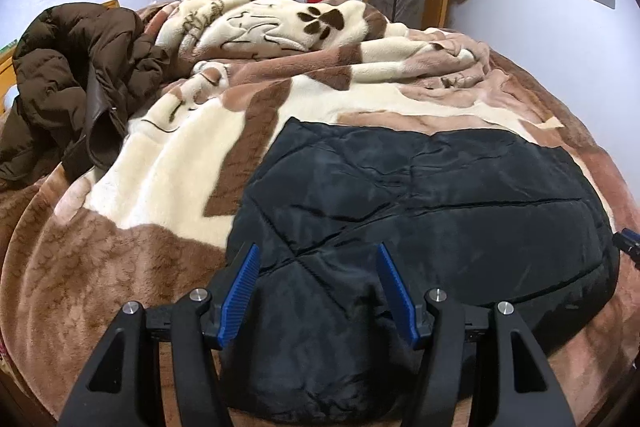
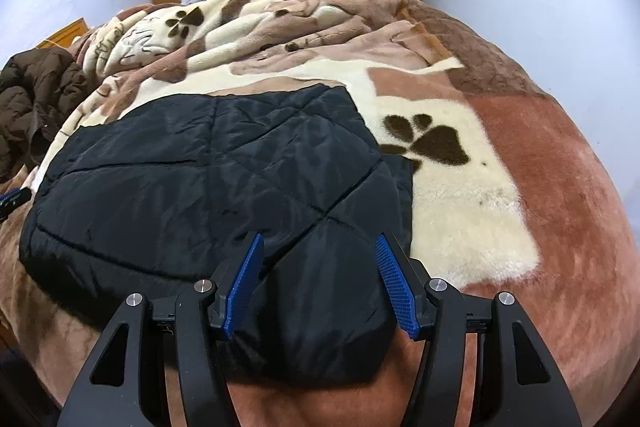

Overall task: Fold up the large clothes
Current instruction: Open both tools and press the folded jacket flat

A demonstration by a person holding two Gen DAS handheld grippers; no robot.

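Folding black padded coat (image 1: 420, 195) on blanket (image 1: 160, 155), near bed's front edge. Left gripper (image 1: 316, 291) & right gripper (image 2: 320, 283) each straddle a front corner lobe, pads prob. not pinching yet. Grab both layers deep, lift evenly, keep hem taut.

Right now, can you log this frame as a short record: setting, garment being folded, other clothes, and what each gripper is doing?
setting: bed covered by a paw-print blanket
garment: black quilted jacket, lying flat and already folded into a compact shape
other clothes: brown puffer coat, crumpled at the left of the bed
left gripper: open, above the jacket's near edge, pads not pressing it
right gripper: open, above the jacket's near right corner, holding nothing
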